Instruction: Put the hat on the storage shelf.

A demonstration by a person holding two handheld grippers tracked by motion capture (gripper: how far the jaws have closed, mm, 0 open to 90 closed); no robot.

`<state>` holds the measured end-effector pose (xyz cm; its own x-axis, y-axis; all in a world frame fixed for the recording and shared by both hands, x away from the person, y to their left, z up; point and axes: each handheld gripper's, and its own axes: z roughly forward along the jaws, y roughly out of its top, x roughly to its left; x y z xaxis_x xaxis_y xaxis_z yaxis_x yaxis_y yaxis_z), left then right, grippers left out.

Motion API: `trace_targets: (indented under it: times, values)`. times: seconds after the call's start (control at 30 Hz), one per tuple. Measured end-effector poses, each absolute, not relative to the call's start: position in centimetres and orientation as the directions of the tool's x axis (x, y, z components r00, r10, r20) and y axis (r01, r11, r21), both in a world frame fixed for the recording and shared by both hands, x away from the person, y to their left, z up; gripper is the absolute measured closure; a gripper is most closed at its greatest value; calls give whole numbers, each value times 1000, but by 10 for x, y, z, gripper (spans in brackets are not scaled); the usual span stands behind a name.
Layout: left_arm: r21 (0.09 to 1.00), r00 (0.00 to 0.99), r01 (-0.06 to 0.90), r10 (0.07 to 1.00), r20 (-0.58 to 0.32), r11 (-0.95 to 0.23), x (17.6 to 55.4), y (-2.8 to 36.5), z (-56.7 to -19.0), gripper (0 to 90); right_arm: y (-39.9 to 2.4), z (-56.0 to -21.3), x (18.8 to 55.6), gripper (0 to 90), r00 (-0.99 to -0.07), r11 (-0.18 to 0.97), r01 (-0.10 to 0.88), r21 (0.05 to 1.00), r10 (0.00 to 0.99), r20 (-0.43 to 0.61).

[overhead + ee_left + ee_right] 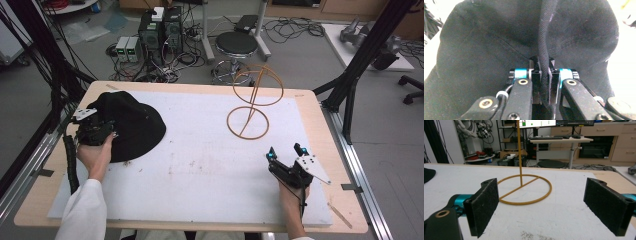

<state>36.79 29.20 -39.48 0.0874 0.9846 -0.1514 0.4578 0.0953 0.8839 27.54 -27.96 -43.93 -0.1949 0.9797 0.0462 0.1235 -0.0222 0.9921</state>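
Observation:
A black bucket hat (131, 125) lies on the white mat (200, 160) at the left. My left gripper (97, 131) is at its near left edge, shut on the hat's brim (543, 62), which runs as a thick seam between the jaws. A golden wire hat stand (251, 102) rises at the back right of the mat, its ring base (525, 190) flat and its thin post (519, 150) upright. My right gripper (285, 155) rests near the front right, open, with nothing between its pads (485, 206); the stand is ahead of it.
The mat lies on a wooden table (320, 115). Black frame bars (357, 60) stand by the right back corner and along the left side. A stool (236, 46), computers and cables sit on the floor beyond the table.

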Motion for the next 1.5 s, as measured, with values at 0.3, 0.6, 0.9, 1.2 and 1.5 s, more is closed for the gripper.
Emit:
trace_targets:
  times: [0.3,0.6,0.9,1.2,1.5]
  values:
    - [908,112,417,989,-102,46,364,291,-396,860,-281,-440,276,122,-190,-21,128,992,981,46]
    - [921,134,390,988,-70,12,363,290,-396,860,-282,-439,275,122,-187,-10,129,992,982,34]
    - [936,151,348,982,-115,56,356,294,-400,860,-283,-440,275,123,-183,-14,132,991,982,38]
    - [954,155,288,980,-128,79,347,295,-391,859,-283,-440,275,122,-182,-19,132,991,982,43]
    - [973,185,211,974,-128,88,339,291,-377,859,-283,-440,275,122,-179,-18,133,991,983,42]
